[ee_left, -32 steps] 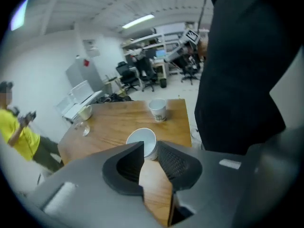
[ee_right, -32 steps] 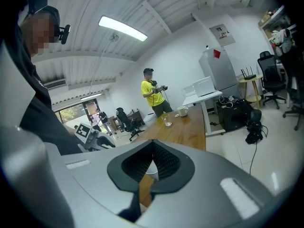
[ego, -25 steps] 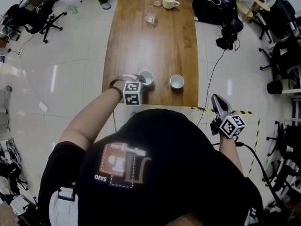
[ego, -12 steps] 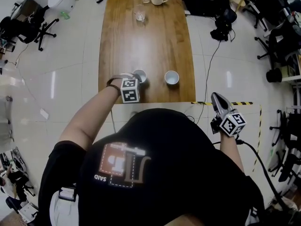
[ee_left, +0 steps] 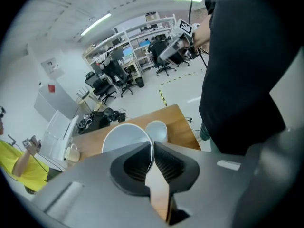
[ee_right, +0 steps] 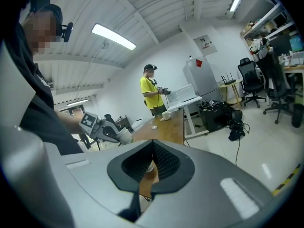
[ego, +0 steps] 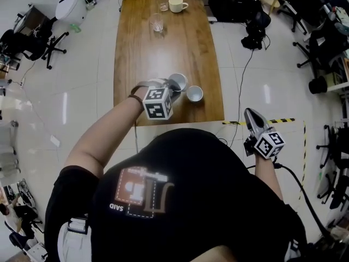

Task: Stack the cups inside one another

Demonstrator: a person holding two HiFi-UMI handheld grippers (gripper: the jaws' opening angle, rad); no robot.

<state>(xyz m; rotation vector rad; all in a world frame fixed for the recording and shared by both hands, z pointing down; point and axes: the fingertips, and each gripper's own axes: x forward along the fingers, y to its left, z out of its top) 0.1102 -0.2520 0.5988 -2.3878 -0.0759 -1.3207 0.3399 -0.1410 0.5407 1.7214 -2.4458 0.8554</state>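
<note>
Wooden table [ego: 163, 53], four items on top.
White cup [ego: 194, 94] near front edge; glass [ego: 157, 22], second glass [ego: 163, 5], cream mug [ego: 175, 4] at far end.

Smooth cup [ego: 178, 81], polished wooden table [ego: 163, 48]

**Desk:** Report surroundings only.

**Operator:** I record a long brown wooden table [ego: 163, 59] on a pale glossy tiled floor [ego: 82, 91]. At its far end stand a cream ceramic mug [ego: 176, 4], handle to the right, and a small clear glass [ego: 163, 5] just beside it. A second clear glass tumbler [ego: 157, 22] stands nearer to me, apart from both.

**Desk:** Around the table?

**Operator:** I note black wheeled office chairs [ego: 32, 34] at the left, with a white rounded machine [ego: 70, 5] beyond them. Black bags [ego: 254, 26] lie on the floor at the right. Yellow-and-black striped floor tape [ego: 283, 119] runs off the near right corner. In the right gripper view, a person in a yellow shirt [ee_right: 153, 95] stands at the table's far end under a ceiling strip light [ee_right: 114, 37].
</note>
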